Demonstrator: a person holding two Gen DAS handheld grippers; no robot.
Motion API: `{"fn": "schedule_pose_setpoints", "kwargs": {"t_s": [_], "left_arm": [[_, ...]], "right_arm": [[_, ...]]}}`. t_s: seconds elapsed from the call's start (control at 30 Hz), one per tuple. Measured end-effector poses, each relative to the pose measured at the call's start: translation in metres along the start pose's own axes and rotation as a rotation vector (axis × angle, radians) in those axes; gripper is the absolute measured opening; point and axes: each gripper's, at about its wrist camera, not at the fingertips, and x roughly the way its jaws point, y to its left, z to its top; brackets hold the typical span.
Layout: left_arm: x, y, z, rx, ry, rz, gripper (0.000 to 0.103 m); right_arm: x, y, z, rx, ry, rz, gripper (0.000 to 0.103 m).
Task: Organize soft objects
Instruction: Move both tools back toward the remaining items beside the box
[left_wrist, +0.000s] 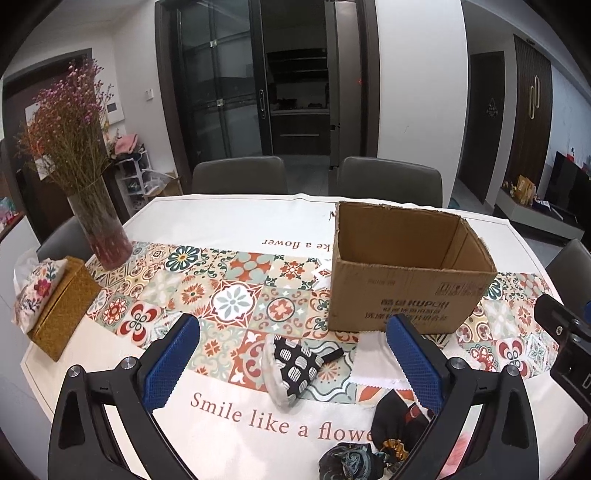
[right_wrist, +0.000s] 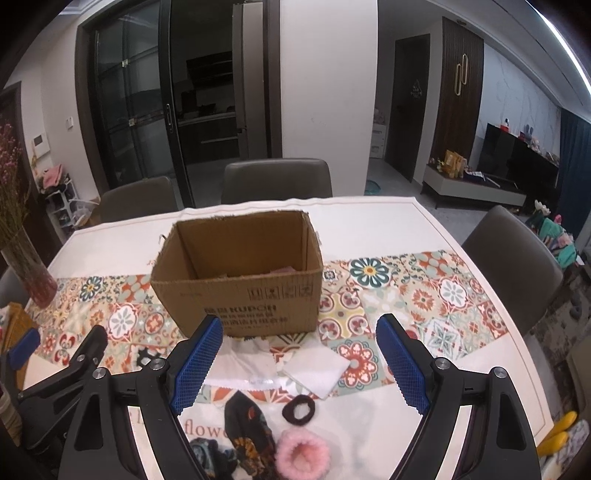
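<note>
Both wide open, empty: left gripper, right gripper. One cardboard box far; two scrunchies near: black scrunchie, pink scrunchie.

The cardboard box is matt brown corrugated paper with rough torn edges. The tablecloth is smooth printed fabric. The pink scrunchie is fluffy. The vase is clear glass.

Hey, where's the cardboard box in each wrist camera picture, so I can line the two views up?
Left wrist view: the box sits right of centre, beyond the right finger of the left tool.
Right wrist view: the box sits left of centre, beyond the left finger of the right tool.
Shared landmark: the white cloth lying in front of the box.
</note>
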Motion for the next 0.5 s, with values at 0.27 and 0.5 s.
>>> {"fn": "schedule_pose_setpoints", "kwargs": {"t_s": [0.27,0.5], "left_arm": [[0.009,0.004,-0.020,0.008,0.021,0.032,0.103],[0.026,0.010,-0.032,0.011,0.042,0.066,0.103]], "right_arm": [[0.010,-0.004,-0.018,0.010,0.029,-0.009,0.086],[0.028,0.002,-0.033,0.001,0.063,-0.010,0.086]]}}
